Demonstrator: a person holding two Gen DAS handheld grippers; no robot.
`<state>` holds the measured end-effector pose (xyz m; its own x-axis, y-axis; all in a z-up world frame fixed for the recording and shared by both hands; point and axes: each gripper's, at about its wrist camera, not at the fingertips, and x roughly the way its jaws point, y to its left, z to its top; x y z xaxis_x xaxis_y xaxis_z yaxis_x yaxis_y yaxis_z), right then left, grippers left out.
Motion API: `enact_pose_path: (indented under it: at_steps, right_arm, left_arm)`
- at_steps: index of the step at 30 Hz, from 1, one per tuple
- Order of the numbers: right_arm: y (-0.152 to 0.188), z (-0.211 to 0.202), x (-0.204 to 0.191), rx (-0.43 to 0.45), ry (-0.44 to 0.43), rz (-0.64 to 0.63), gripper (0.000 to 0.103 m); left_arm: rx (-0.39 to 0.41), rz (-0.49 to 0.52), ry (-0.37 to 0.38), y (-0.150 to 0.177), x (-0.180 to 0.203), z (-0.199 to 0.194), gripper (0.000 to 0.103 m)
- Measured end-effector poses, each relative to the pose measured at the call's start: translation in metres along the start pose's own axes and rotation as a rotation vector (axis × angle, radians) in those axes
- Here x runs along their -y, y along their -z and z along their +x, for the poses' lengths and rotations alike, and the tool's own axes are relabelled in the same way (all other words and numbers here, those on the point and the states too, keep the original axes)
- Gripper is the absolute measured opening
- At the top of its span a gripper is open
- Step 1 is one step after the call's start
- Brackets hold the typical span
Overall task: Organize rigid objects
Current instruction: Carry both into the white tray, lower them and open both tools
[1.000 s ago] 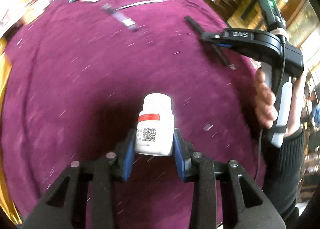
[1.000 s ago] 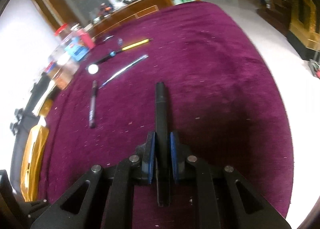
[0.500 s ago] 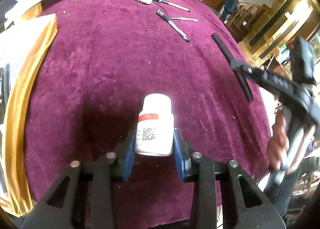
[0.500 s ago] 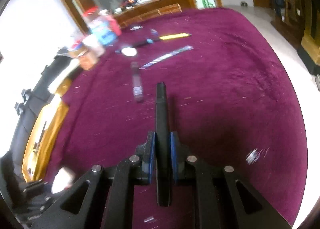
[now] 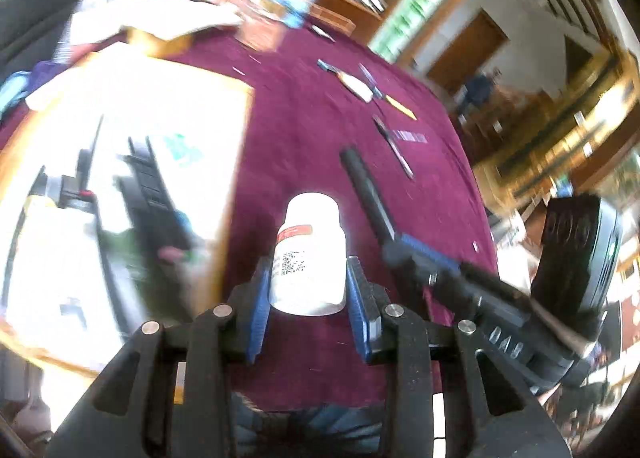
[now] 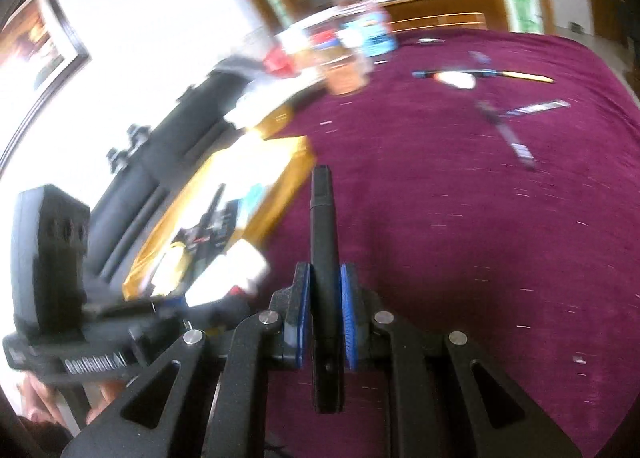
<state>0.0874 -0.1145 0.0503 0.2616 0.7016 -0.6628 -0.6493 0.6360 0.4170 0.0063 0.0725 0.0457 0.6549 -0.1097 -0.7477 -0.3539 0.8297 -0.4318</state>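
Note:
My left gripper [image 5: 307,290] is shut on a white pill bottle [image 5: 309,254] with a red-striped label, held above the maroon tablecloth [image 5: 304,129]. My right gripper [image 6: 325,302] is shut on a black marker [image 6: 323,225] that points forward. In the left wrist view the right gripper [image 5: 428,258] and its marker [image 5: 366,189] reach in from the right, close to the bottle. In the right wrist view the left gripper [image 6: 96,338] and the bottle [image 6: 228,274], blurred, are at the lower left. A gold-rimmed tray [image 5: 236,161] with dark items lies to the left, overexposed.
Pens, a white oval item [image 6: 456,78] and a silver strip [image 6: 536,109] lie on the far cloth [image 6: 480,238]. Jars and boxes [image 6: 348,57] stand at the table's far left edge. The gold tray [image 6: 288,181] is also in the right wrist view.
Both grippers have swung left toward the gold tray, each keeping its object. The right gripper has come close beside the left one. The tray now fills the left of both views.

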Motion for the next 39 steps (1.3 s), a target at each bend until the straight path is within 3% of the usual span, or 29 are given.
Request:
enact_pose_path:
  at_steps: [6, 18, 34, 39]
  right_arm:
    - [-0.012, 0.048, -0.061, -0.049, -0.064, -0.092, 0.013]
    - [-0.03, 0.13, -0.101, -0.15, -0.009, -0.139, 0.013]
    - [-0.046, 0.181, -0.111, -0.196, 0.08, -0.205, 0.013]
    - [-0.05, 0.186, -0.109, -0.212, 0.052, -0.204, 0.014]
  left_arm:
    - [0.106, -0.099, -0.088, -0.025, -0.069, -0.041, 0.033]
    - [0.069, -0.195, -0.186, -0.067, -0.162, -0.006, 0.033]
    - [-0.026, -0.203, -0.286, -0.072, -0.183, 0.032, 0.033]
    - [-0.044, -0.204, -0.294, -0.071, -0.184, 0.035, 0.033]
